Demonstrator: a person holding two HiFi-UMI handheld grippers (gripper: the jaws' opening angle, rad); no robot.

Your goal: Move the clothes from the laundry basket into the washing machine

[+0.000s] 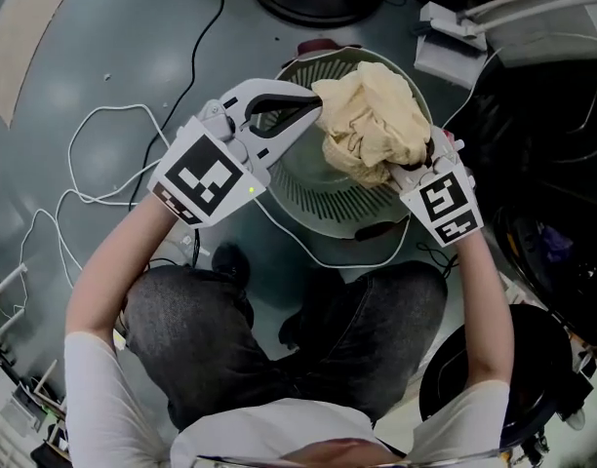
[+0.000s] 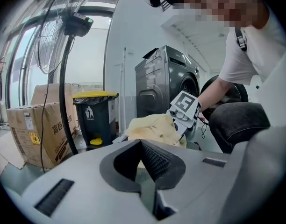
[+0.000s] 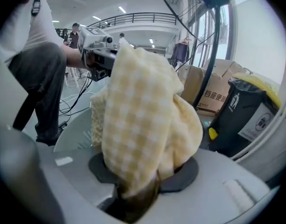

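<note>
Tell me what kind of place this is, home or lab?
Looks like a lab or industrial hall with a staged laundry corner, not a home: a washing machine stands near cardboard boxes and a bin, loose cables cross the bare floor, a mezzanine railing runs overhead.

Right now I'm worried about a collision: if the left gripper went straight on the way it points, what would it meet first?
The yellow checked cloth held by the right gripper, lying just ahead of the left gripper; whether they touch is unclear.
</note>
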